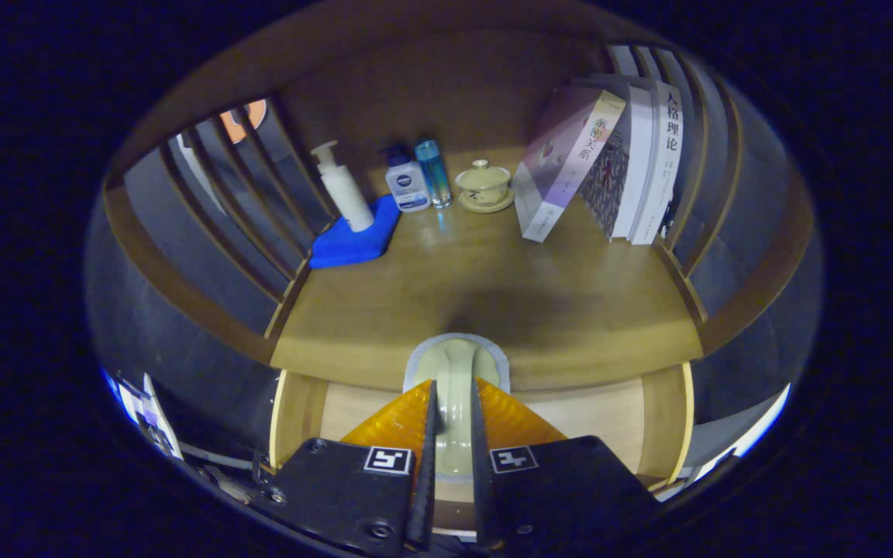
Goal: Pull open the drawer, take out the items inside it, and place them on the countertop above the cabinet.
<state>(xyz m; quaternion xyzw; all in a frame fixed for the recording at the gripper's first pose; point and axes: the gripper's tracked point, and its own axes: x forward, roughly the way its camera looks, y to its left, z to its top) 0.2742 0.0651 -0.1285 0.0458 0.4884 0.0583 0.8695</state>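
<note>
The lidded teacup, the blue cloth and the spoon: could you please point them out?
lidded teacup (484, 184), gripper view, on its bowl.
blue cloth (353, 242), gripper view, on its front fold.
spoon (455, 403), gripper view, on its handle between the gripper's jaws.

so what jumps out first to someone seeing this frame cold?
The hand-held gripper first: its fingers are closed on a pale green spoon-like piece, held over the open drawer at the countertop's front edge. Next, the row at the back of the countertop: a white pump bottle on a blue cloth, two small bottles, a lidded teacup and leaning books.
</note>
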